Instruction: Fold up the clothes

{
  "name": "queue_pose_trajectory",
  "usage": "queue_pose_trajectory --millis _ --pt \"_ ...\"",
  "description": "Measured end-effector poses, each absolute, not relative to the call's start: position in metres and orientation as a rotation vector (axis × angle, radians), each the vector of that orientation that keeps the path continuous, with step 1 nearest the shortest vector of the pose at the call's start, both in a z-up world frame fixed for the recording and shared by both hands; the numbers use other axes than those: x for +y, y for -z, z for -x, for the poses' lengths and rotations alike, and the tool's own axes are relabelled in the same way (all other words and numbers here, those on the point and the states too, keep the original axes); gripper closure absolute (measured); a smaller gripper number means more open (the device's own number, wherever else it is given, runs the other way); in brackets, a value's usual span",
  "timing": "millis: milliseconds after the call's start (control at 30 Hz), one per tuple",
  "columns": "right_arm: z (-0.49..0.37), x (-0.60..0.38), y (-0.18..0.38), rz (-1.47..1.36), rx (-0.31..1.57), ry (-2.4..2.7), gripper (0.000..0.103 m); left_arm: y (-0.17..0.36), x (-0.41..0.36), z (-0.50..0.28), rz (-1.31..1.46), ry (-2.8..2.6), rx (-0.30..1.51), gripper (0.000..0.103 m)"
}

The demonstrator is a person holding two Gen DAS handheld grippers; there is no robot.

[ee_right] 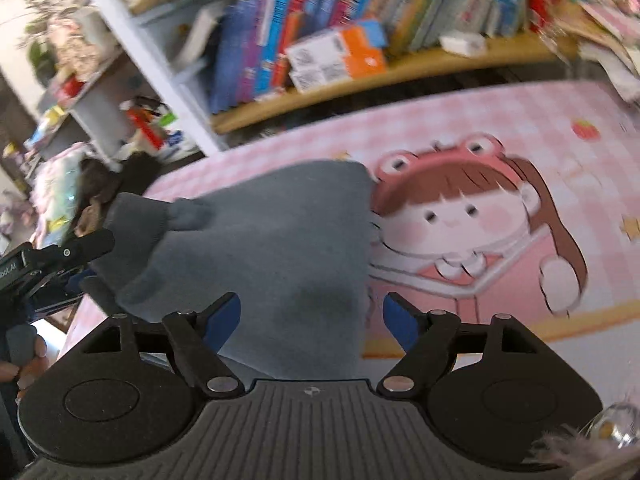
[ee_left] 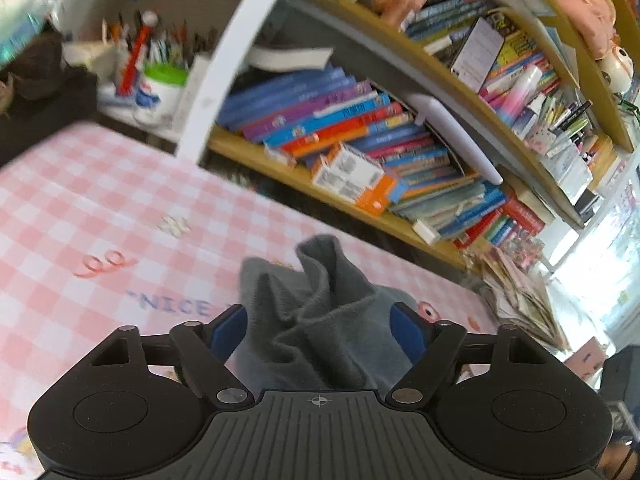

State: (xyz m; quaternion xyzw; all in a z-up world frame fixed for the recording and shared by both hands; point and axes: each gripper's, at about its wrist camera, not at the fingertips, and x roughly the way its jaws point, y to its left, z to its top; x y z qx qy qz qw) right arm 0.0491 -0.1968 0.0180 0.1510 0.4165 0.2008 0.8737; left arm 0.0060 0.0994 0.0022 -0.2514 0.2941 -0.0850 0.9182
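Grey garment (ee_right: pixel 272 240) bunched on pink worktop (ee_left: pixel 80 200), left of the cartoon girl (ee_right: pixel 460 220). Left tool (ee_left: pixel 318 330) straddles its folds, unclenched; right tool (ee_right: pixel 312 316) released above it.

Open pink checked mat (ee_left: pixel 80 200) filled the left of the left wrist frame, free for passage. A crowded bookshelf (ee_left: pixel 360 152) blocked the top and right, and bunched grey cloth (ee_left: pixel 316 320) lay lower centre.

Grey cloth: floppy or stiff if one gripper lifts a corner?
Likely floppy: the grey cloth bunches into soft folds between the open left gripper. Probably light, thin knit. Its flat part would likely drag across the pink mat rather than lift whole.
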Motion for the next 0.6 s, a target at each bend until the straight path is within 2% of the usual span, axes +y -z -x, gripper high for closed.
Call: queue_pose_trajectory --millis 33,67,300,400,433,467,600 --pt "-0.049 -0.198 -0.016 -0.318 0.878 -0.411 0.026 -0.001 0.099 -0.009 0.525 0.178 0.621 0.07" --pt "-0.048 -0.198 -0.015 -0.319 0.882 -0.408 0.026 0.0 0.099 -0.011 0.533 0.178 0.636 0.089" --pt "-0.047 -0.192 -0.017 -0.297 0.867 -0.43 0.025 -0.021 0.131 0.025 0.756 0.189 0.39 0.089" --pt "-0.049 -0.186 -0.015 -0.281 0.879 -0.448 0.025 0.02 0.139 0.014 0.725 0.059 0.59 0.088" --pt "-0.049 -0.184 -0.015 -0.276 0.885 -0.455 0.025 0.035 0.141 0.01 0.71 0.014 0.662 0.083" --pt "-0.05 -0.181 -0.014 -0.269 0.893 -0.463 0.025 0.046 0.142 0.012 0.725 -0.011 0.673 0.076" --pt "-0.048 -0.174 -0.013 -0.241 0.901 -0.482 0.025 0.06 0.15 0.022 0.847 -0.019 0.639 0.066"
